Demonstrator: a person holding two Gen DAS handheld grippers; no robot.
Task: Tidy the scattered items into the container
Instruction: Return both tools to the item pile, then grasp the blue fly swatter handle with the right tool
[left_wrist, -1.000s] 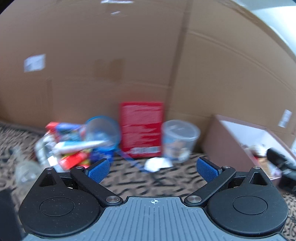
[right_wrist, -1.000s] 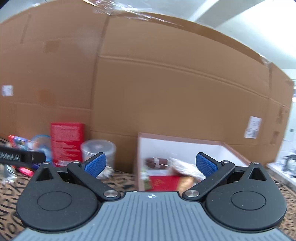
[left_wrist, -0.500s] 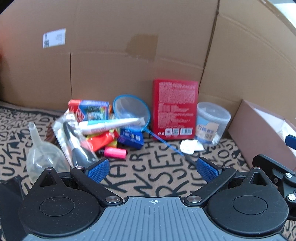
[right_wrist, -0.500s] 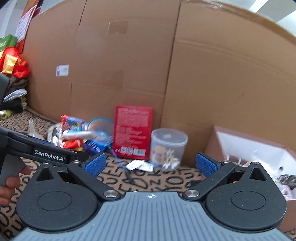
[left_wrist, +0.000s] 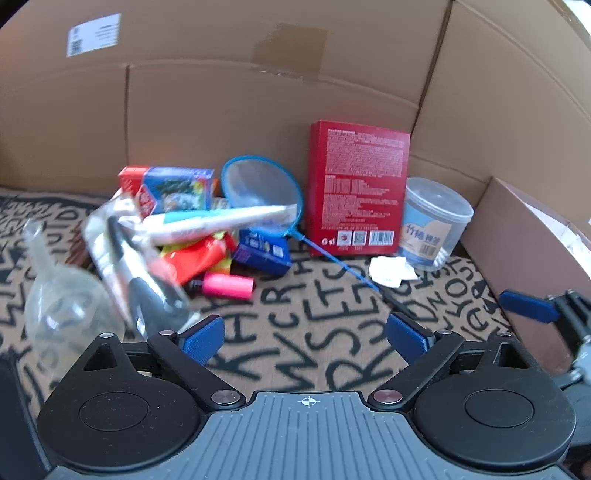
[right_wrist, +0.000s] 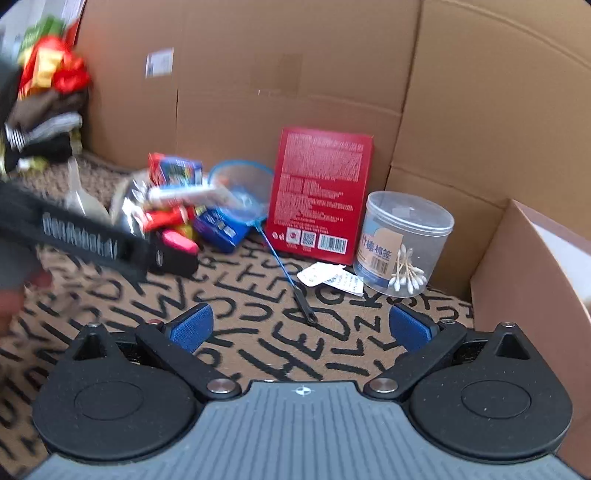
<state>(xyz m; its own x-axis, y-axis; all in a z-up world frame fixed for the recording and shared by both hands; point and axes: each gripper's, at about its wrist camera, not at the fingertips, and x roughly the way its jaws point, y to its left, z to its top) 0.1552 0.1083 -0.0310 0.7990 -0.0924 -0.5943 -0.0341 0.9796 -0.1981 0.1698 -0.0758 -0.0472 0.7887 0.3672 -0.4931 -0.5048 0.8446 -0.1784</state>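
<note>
A pile of scattered items lies on the lettered mat: a red box (left_wrist: 360, 188) standing against the cardboard wall, a clear cotton-swab tub (left_wrist: 434, 223), a blue hand net (left_wrist: 262, 190), a white tube (left_wrist: 218, 223), a pink cylinder (left_wrist: 229, 286), a white packet (left_wrist: 389, 271) and a clear funnel (left_wrist: 62, 310). The brown container box (left_wrist: 524, 240) stands at the right. My left gripper (left_wrist: 304, 338) is open and empty above the mat, short of the pile. My right gripper (right_wrist: 303, 326) is open and empty, facing the net handle (right_wrist: 295, 288) and the tub (right_wrist: 402, 243).
A tall cardboard wall (left_wrist: 258, 103) closes the back. A heap of clothes and bags (right_wrist: 44, 103) lies at far left in the right wrist view. The left gripper's body (right_wrist: 92, 243) crosses the left of that view. The right gripper's fingertip (left_wrist: 528, 306) shows at the right edge.
Both grippers have tilted down and swung left toward the pile; the items now look closer and lower. Both jaws stay open and empty.
</note>
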